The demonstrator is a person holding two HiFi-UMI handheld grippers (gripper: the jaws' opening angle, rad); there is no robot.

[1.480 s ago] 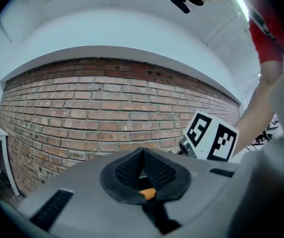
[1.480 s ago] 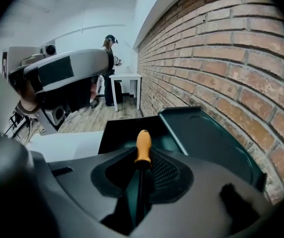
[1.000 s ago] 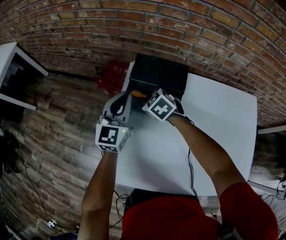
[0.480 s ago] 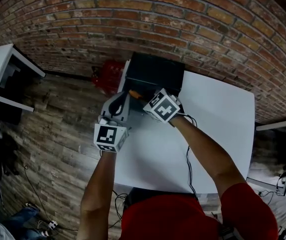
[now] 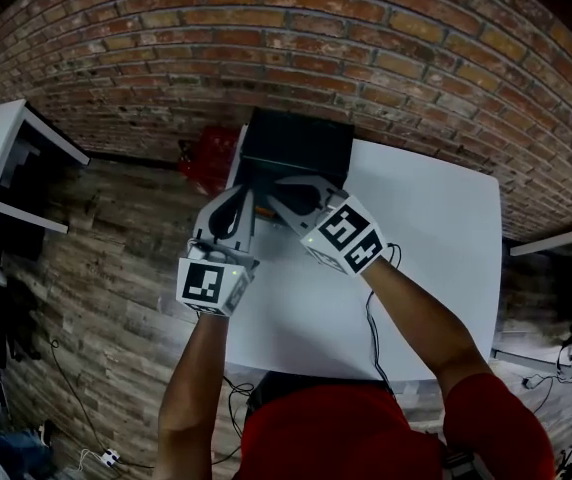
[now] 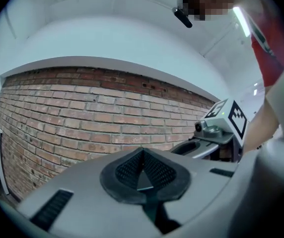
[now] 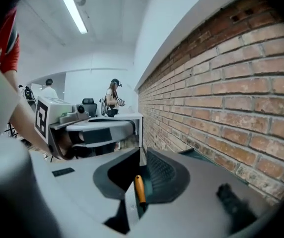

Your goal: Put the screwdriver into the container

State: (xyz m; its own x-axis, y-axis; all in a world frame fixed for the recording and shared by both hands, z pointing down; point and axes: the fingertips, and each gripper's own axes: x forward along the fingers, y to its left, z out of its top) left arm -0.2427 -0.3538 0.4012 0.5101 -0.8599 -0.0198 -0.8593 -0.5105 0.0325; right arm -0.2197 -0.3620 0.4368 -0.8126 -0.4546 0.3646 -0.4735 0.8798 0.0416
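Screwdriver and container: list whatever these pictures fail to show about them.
- The screwdriver, right gripper view: only an orange length shows between the jaws of the right gripper. The rest is hidden by the gripper's body.
- The screwdriver, head view: hidden under the right gripper, so it cannot be told whether its tip is inside yet.
- The container, head view: the interior is too dark to see, and the right gripper covers its near edge.

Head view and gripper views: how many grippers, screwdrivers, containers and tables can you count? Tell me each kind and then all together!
Grippers: 2, the left gripper and the right gripper
Orange-handled screwdriver: 1
Black container: 1
White table: 1
Total: 5
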